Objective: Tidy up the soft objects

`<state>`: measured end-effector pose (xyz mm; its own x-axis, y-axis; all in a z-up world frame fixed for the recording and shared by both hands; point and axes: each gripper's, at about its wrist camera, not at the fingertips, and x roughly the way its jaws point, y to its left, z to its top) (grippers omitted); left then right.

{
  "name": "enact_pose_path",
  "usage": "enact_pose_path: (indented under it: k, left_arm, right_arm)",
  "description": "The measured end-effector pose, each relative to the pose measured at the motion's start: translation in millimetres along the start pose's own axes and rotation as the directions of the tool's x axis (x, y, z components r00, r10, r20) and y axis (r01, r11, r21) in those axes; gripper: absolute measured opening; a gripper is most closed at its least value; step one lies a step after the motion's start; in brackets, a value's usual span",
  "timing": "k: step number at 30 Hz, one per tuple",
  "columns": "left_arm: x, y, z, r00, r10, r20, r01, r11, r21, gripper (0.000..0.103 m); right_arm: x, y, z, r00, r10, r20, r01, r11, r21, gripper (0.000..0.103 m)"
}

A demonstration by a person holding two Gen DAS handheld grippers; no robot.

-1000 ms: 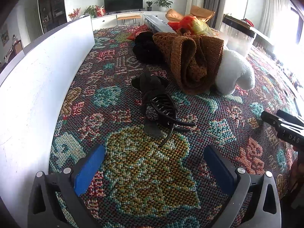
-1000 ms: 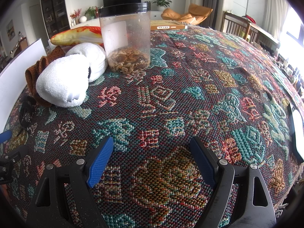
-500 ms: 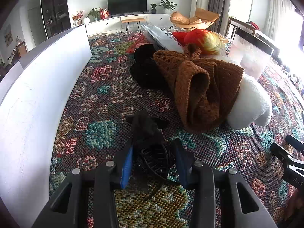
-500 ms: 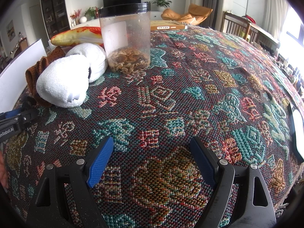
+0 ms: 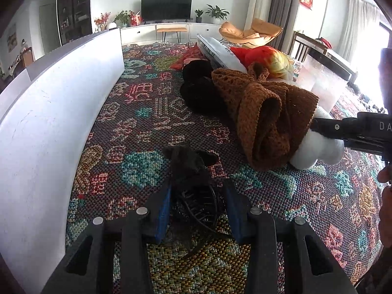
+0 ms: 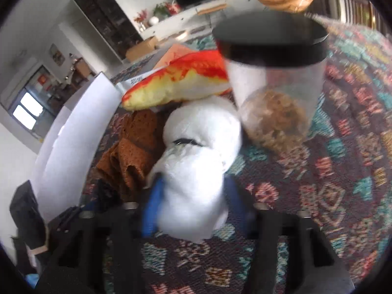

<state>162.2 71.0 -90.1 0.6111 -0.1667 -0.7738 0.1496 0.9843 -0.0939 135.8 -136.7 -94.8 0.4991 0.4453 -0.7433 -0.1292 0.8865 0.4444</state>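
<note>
My left gripper [image 5: 196, 196] is shut on a black claw hair clip [image 5: 199, 205] with a black fabric bow [image 5: 186, 161], low on the patterned cloth. A brown knitted scarf [image 5: 264, 112] lies just beyond it, against a white plush toy [image 5: 316, 154]. In the right wrist view, which is blurred, the white plush toy [image 6: 196, 152] sits between the blue pads [image 6: 150, 210] of my right gripper [image 6: 193, 196]. Its jaws are closing and squeeze the plush. From the left wrist view the right gripper [image 5: 318, 127] reaches in from the right onto that plush.
A clear jar with a black lid [image 6: 274, 85] stands right behind the plush. A red and yellow fish plush [image 6: 178, 80] and a black soft bundle [image 5: 198, 88] lie further back. A white board [image 5: 61, 112] runs along the left of the patterned cloth [image 5: 137, 166].
The left gripper came forward and shut on the hair clip. The right gripper swung left from bare cloth to the white plush and narrowed around it.
</note>
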Motion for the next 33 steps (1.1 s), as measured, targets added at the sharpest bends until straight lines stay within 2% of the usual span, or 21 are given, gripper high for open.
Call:
enact_pose_path:
  k: [2,6,9,11,14,16,17,18,19,20,21,24,25,26,28,30,33]
  left_arm:
    - [-2.5,-0.3,-2.5,1.000,-0.013,0.001,0.013,1.000,0.010,0.040]
    - [-6.8,-4.1,-6.1,0.999,-0.054,0.005,0.054,0.998,0.009,0.040]
    - [-8.9,-12.3,-9.3,0.997,-0.073,0.001,0.073,0.997,0.028,0.040]
    - [-9.3,-17.8,-10.3,0.997,-0.083,-0.001,0.083,0.996,0.040,0.040]
    - [-8.3,-24.1,-9.0,0.997,-0.075,-0.005,0.076,0.995,0.059,0.040]
    - [-7.2,-24.8,-7.8,0.997,-0.076,-0.005,0.076,0.996,0.053,0.043]
    - [-6.8,-24.8,-7.4,0.996,-0.083,-0.008,0.084,0.995,0.050,0.049]
    - [-4.3,-23.6,-5.7,0.996,-0.092,-0.010,0.093,0.994,0.052,0.065]
    - [-3.0,-24.2,-5.7,0.996,-0.088,-0.017,0.088,0.995,0.055,0.087]
    - [-2.1,-25.7,-6.9,0.998,-0.065,-0.023,0.067,0.996,0.060,0.094]
    - [-0.9,-26.6,-8.0,0.999,-0.043,-0.026,0.045,0.997,0.063,0.098]
    - [4.6,-29.3,-7.2,0.999,-0.022,-0.047,0.025,0.997,0.071,0.101]
    - [6.2,-32.0,-7.2,0.998,-0.016,-0.055,0.021,0.996,0.082,0.103]
    - [8.0,-35.2,-7.5,0.998,0.003,-0.062,0.003,0.995,0.100,0.103]
    - [9.2,-38.7,-8.3,0.998,0.024,-0.062,-0.017,0.993,0.117,0.103]
    - [9.1,-36.6,-8.5,0.998,0.014,-0.063,-0.007,0.994,0.107,0.103]
    - [9.3,-37.4,-8.8,0.998,0.017,-0.062,-0.010,0.994,0.110,0.103]
  right_arm:
    - [-10.4,8.1,-9.2,1.000,-0.013,0.021,0.014,0.999,-0.043,0.032]
    - [-47.0,13.7,-49.8,0.999,0.009,0.038,-0.006,0.996,-0.090,0.032]
    - [-77.3,8.6,-78.4,0.990,-0.096,0.102,0.109,0.985,-0.130,0.032]
    - [-93.2,-4.6,-85.8,0.964,-0.212,0.162,0.233,0.964,-0.126,0.032]
    - [-111.3,-40.6,-74.6,0.905,-0.343,0.251,0.361,0.932,-0.028,0.032]
    - [-119.7,-71.4,-57.6,0.888,-0.340,0.308,0.335,0.939,0.071,0.032]
    - [-122.6,-88.9,-54.1,0.888,-0.314,0.336,0.291,0.949,0.119,0.039]
    - [-124.2,-105.1,-49.8,0.894,-0.279,0.351,0.234,0.958,0.167,0.045]
    - [-124.7,-119.4,-47.7,0.900,-0.259,0.351,0.189,0.957,0.221,0.059]
    - [-125.2,-129.1,-49.0,0.905,-0.249,0.346,0.159,0.950,0.270,0.074]
    - [-127.7,-137.4,-55.6,0.905,-0.246,0.347,0.139,0.942,0.304,0.077]
    - [-130.0,-142.0,-63.0,0.904,-0.253,0.345,0.128,0.929,0.347,0.077]
    - [-133.6,-139.3,-63.4,0.899,-0.269,0.345,0.150,0.930,0.335,0.078]
    - [-132.3,-135.5,-62.4,0.894,-0.295,0.338,0.185,0.929,0.320,0.079]
    - [-124.1,-124.3,-63.7,0.897,-0.322,0.304,0.242,0.931,0.272,0.079]
    - [-105.4,-112.8,-60.0,0.895,-0.379,0.236,0.336,0.919,0.206,0.079]
    - [-78.9,-103.3,-61.4,0.885,-0.442,0.150,0.430,0.897,0.103,0.082]
